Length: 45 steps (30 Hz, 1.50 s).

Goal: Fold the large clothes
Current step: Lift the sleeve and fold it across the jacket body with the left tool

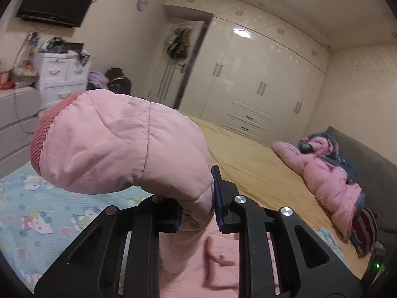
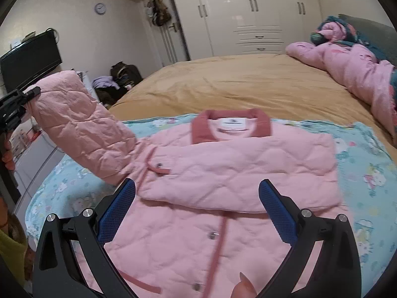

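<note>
A pink quilted jacket lies front-up on a light blue cartoon-print sheet, its darker pink collar toward the far side. One sleeve lies folded across the chest. My left gripper is shut on the other sleeve and holds it raised above the bed, ribbed cuff pointing left; it also shows in the right wrist view at the far left. My right gripper is open and empty, hovering over the jacket's lower front.
A mustard bed cover stretches behind the jacket. A heap of pink and dark clothes lies at the headboard end. White wardrobes, a wall TV, white drawers and bags on the floor surround the bed.
</note>
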Motion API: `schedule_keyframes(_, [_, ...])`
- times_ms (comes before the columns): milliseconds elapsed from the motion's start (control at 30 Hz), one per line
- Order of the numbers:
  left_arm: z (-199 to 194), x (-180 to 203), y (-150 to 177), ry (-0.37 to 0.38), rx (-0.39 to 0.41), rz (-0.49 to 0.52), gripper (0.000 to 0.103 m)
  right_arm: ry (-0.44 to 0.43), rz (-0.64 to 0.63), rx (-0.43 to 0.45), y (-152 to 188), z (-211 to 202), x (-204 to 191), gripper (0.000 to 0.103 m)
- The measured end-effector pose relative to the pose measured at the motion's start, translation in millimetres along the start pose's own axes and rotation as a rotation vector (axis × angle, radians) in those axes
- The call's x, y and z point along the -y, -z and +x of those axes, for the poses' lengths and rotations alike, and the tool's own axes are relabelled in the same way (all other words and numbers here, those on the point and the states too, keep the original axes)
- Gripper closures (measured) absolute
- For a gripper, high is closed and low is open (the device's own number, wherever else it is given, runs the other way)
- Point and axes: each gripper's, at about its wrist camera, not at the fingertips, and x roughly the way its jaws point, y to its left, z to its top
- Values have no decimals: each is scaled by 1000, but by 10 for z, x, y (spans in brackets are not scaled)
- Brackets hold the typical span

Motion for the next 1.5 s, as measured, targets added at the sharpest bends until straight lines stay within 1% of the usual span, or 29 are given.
schedule_keyframes(233, [154, 553, 123, 62, -31, 78, 91, 63, 35, 18, 77, -181, 396, 4])
schedule_keyframes(433, [277, 993, 372, 128, -68, 146, 91, 111, 124, 40, 164, -270, 787, 4])
schedule_keyframes(567, [403, 1287, 653, 183, -110, 213, 91, 140, 176, 42, 260, -314, 1026, 4])
schedule_keyframes(667, [516, 1522, 938, 229, -148, 256, 91, 173, 207, 43, 328, -345, 1209, 4])
schedule_keyframes(767, [652, 1712, 1221, 265, -200, 303, 91, 199, 261, 48, 401, -378, 1415, 4])
schedule_keyframes(833, [768, 1852, 1464, 286, -248, 334, 91, 216, 310, 40, 457, -386, 1576, 4])
schedule_keyframes(1000, [967, 2031, 1950, 307, -338, 386, 91, 247, 356, 24, 572, -403, 1823, 4])
schedule_keyframes(1167, [1133, 2118, 2321, 297, -428, 435, 90, 266, 362, 9, 618, -380, 1928, 4])
schedule_keyframes(1333, [1132, 2139, 2647, 273, -461, 532, 89, 267, 381, -1, 638, -333, 1979, 4])
schedule_keyframes(1467, [1095, 2192, 2861, 268, -474, 614, 76, 220, 421, -16, 638, -261, 1978, 4])
schedule_keyframes(1500, [1075, 2203, 2901, 273, -471, 639, 68, 205, 432, -19, 634, -247, 1978, 4])
